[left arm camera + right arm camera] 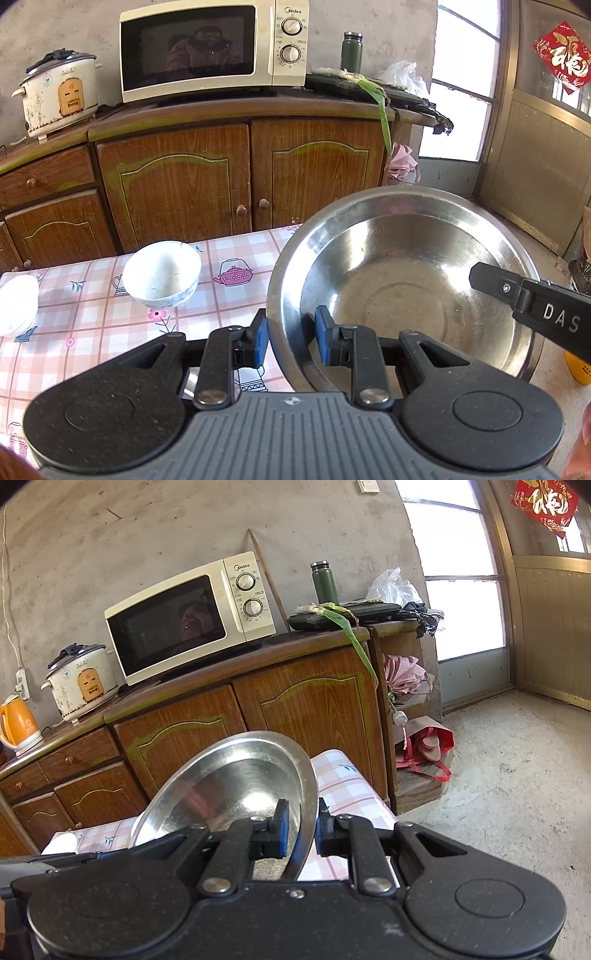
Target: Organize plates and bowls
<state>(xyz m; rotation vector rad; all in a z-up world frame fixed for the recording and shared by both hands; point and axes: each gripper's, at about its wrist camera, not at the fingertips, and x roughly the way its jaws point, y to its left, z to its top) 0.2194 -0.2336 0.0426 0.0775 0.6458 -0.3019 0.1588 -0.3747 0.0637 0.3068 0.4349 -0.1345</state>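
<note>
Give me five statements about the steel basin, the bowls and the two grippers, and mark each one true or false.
1. Both grippers clamp the rim of the round stainless steel basin. True: left gripper, right gripper.
2. The basin holds soup. False: it is empty.
3. A white ceramic bowl stands upright on the pink checked tablecloth. True.
4. The white bowl sits inside the basin. False: it stands apart, to the basin's left in the left wrist view.
5. The cream microwave oven has its door open. False: the door is shut.
</note>
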